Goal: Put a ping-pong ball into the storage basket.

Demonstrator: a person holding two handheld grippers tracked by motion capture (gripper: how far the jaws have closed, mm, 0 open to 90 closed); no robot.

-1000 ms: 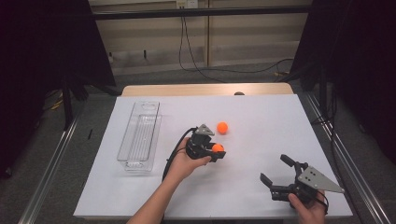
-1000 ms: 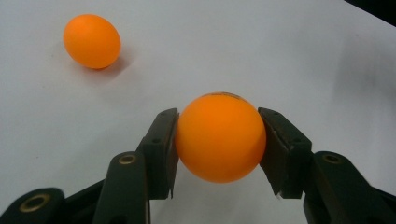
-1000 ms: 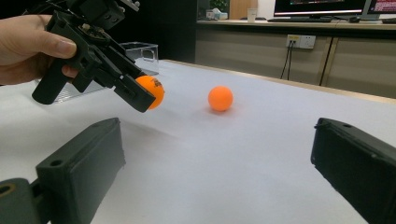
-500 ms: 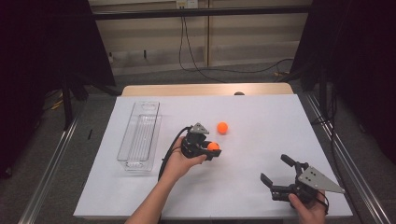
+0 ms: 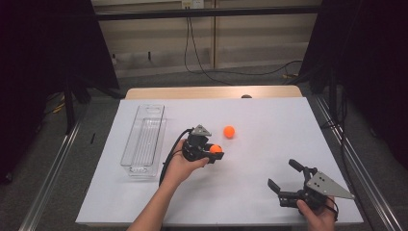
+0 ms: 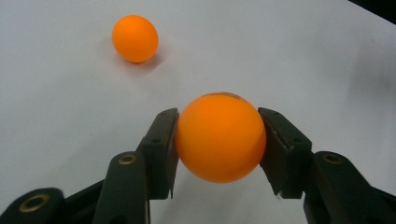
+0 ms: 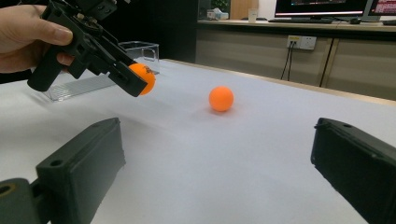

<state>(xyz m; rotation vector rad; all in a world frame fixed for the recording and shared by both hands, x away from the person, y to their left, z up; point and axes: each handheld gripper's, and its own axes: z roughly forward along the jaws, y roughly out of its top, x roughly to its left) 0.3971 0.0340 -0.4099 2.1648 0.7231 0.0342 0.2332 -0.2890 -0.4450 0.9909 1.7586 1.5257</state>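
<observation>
Orange ping-pong ball (image 6: 219, 137) clamped in left gripper (image 5: 211, 153), right gripper (image 5: 287, 180) idle and wide open, so just carry level toward clear tray (image 5: 142, 139), no squeezing harder.

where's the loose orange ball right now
In the high view the loose orange ball lies on the white table near its middle, just beyond and right of the left gripper, which holds the other ball.
</observation>
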